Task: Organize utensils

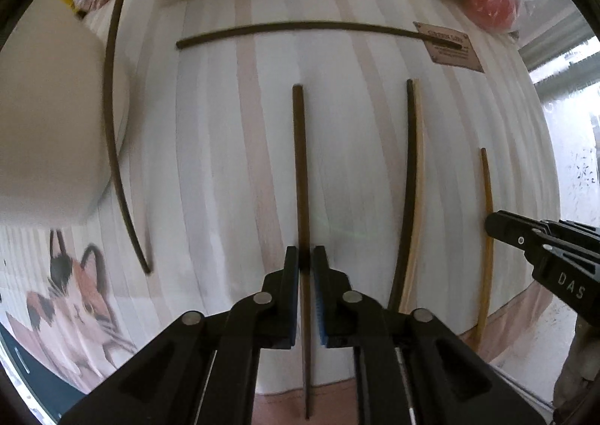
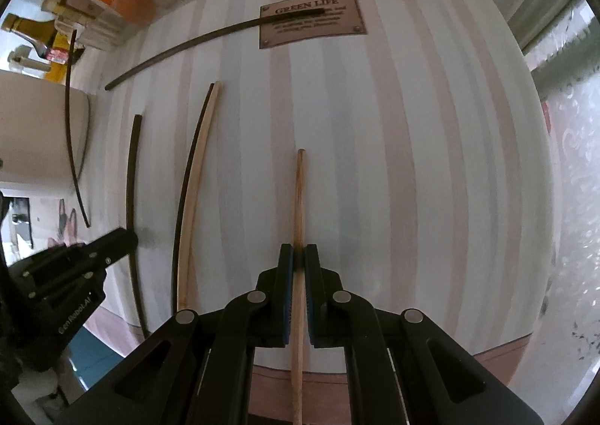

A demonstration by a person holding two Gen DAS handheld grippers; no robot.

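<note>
Our left gripper [image 1: 306,256] clamps a dark chopstick [image 1: 300,162], our right gripper [image 2: 299,256] a light chopstick [image 2: 299,200]; both sticks overhang the striped mat's [image 2: 412,162] near edge. Between them lies a dark-and-light pair [image 1: 410,181]. Another dark stick [image 1: 300,29] crosses near the far edge, touching the label [image 2: 311,18]. The mat's right half is open.

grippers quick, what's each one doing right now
Left gripper: shut on the dark chopstick.
Right gripper: shut on the light wooden chopstick.
</note>
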